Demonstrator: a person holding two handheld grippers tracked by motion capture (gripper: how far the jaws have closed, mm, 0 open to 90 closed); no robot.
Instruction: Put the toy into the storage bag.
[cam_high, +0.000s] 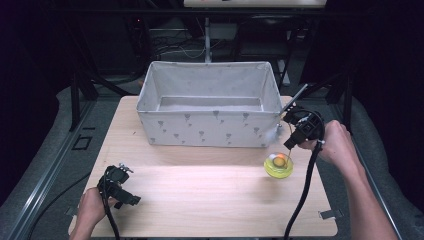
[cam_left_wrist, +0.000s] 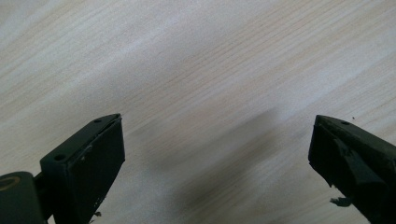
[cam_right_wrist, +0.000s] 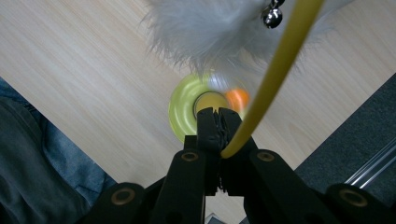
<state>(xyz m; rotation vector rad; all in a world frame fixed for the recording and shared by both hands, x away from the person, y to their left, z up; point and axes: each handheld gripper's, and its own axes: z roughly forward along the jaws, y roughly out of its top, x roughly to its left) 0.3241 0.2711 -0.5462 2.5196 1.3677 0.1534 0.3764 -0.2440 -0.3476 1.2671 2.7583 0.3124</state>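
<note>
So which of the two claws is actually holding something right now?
The right claw, shut on the yellow wand of the feather cat toy. The left claw stands open over bare table.

Counter: pale wood grain. Fabric bin: light grey, small darker grey motifs. Round toy: translucent yellow-green, orange ball inside. Wand: yellow stick, white fluffy tuft, silver bell. Fingers: black.

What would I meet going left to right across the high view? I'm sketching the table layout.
left gripper → fabric bin → yellow-green round toy → right gripper, shut on the feather wand.
</note>
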